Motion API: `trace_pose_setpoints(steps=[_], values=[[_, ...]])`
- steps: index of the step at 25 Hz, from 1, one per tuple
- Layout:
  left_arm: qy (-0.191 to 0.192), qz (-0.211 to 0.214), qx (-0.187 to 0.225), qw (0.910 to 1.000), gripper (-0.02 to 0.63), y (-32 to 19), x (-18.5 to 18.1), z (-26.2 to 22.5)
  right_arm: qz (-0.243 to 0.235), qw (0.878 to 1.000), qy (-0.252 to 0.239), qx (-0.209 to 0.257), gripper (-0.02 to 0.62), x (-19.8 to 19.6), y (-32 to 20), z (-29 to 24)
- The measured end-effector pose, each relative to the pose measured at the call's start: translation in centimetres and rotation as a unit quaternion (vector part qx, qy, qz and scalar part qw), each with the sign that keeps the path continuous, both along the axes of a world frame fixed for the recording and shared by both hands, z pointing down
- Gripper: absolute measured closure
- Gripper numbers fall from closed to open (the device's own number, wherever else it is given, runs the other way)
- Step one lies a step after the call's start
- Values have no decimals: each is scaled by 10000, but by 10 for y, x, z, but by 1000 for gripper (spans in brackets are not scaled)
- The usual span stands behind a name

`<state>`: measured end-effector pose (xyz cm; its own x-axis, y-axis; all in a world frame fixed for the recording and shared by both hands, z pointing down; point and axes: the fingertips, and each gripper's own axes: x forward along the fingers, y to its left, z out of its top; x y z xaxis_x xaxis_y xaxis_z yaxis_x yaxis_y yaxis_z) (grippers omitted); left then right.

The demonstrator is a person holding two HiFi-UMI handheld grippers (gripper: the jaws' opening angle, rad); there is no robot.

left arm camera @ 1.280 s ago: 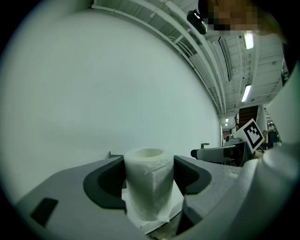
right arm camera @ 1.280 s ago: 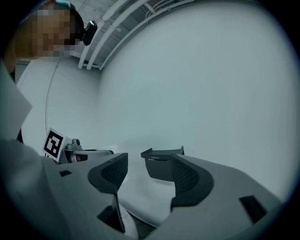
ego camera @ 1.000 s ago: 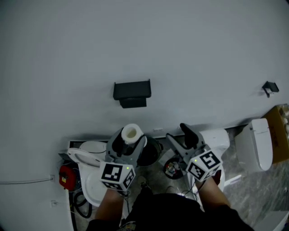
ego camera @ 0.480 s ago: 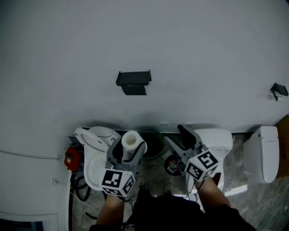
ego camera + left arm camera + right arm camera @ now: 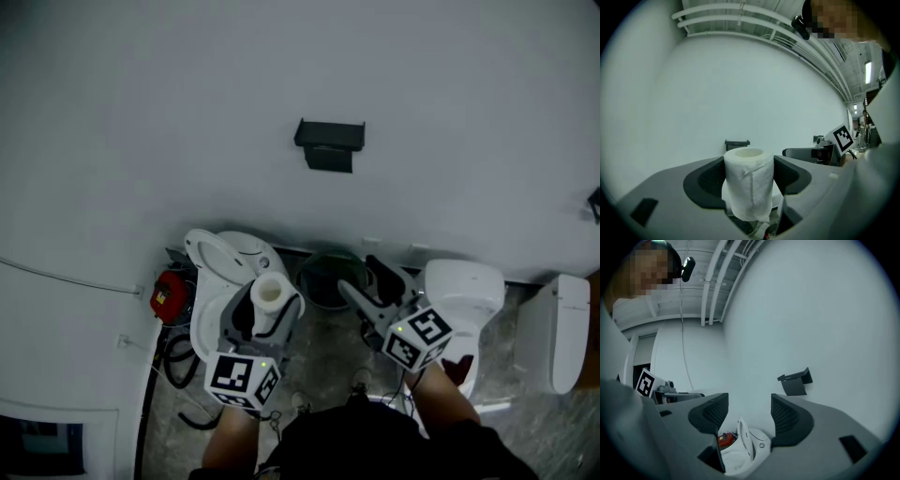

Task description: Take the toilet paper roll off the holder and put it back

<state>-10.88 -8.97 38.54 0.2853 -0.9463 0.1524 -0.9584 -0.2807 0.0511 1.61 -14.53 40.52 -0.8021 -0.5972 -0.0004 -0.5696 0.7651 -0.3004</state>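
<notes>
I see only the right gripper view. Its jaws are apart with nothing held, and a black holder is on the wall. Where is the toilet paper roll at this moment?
Observer: The left gripper is shut on the toilet paper roll; its jaws press the two sides.
Operator: Is the roll close to the holder?
Observer: No. In the head view the roll shows below and to the left of the holder, clearly apart from it.

Clear wall [image 5: 169, 103] around the holder [image 5: 329, 145]; toilet [image 5: 217, 262] and bin [image 5: 323, 281] below.
</notes>
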Motion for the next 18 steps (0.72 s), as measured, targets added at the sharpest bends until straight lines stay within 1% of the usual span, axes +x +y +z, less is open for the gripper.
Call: trace_pose_setpoints(steps=[3, 6, 11, 14, 18], values=[[81, -63, 61, 9999, 304, 26, -36, -2, -69, 9999, 91, 42, 325, -35, 26, -5], [162, -42, 119, 9998, 304, 44, -70, -5, -10, 9999, 126, 80, 325, -64, 44, -10], [265, 281, 163, 9991, 304, 57, -106, -7, 303, 9993, 189, 92, 327, -96, 67, -13], [338, 609, 127, 9975, 304, 62, -116, -1, 594, 9978, 296, 54, 325, -104, 83, -9], [469, 1129, 85, 9925, 304, 60, -106, 9, 1057, 9932, 493, 19, 324, -93, 101, -3]])
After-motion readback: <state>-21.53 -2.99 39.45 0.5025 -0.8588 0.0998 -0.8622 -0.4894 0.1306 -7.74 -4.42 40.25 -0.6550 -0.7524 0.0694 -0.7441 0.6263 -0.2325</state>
